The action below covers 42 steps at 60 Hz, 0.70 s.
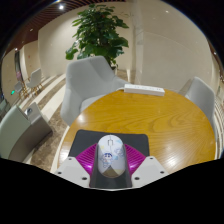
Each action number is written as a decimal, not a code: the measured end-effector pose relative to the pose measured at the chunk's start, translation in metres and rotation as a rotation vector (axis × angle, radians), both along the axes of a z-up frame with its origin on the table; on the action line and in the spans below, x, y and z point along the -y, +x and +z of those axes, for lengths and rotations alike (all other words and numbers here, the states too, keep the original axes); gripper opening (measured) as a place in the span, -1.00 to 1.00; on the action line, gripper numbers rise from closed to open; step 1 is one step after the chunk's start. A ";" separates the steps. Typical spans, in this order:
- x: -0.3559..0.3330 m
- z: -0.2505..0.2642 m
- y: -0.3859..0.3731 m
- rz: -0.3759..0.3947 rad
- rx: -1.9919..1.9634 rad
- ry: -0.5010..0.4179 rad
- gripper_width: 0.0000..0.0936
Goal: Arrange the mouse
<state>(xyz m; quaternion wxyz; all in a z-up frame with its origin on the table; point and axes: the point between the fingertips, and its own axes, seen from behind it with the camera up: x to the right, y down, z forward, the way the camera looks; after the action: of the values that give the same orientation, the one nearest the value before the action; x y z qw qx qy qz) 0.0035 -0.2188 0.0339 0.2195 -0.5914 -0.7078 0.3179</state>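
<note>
A white mouse with a pale printed pattern sits between my gripper's two fingers. The magenta pads press on its left and right sides, so the gripper is shut on it. The mouse is over a dark grey mouse mat that lies at the near edge of a round wooden table. Whether the mouse touches the mat or is just above it I cannot tell.
A white flat object lies at the table's far edge. Grey chairs stand round the table: one behind it, one to the right, one to the left. A large green plant stands beyond.
</note>
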 end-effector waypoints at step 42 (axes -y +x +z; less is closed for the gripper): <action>-0.052 0.041 0.082 -0.094 0.061 0.094 0.84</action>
<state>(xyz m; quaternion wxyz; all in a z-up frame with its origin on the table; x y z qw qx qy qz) 0.0859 -0.1665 0.0747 0.2400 -0.6222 -0.7000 0.2554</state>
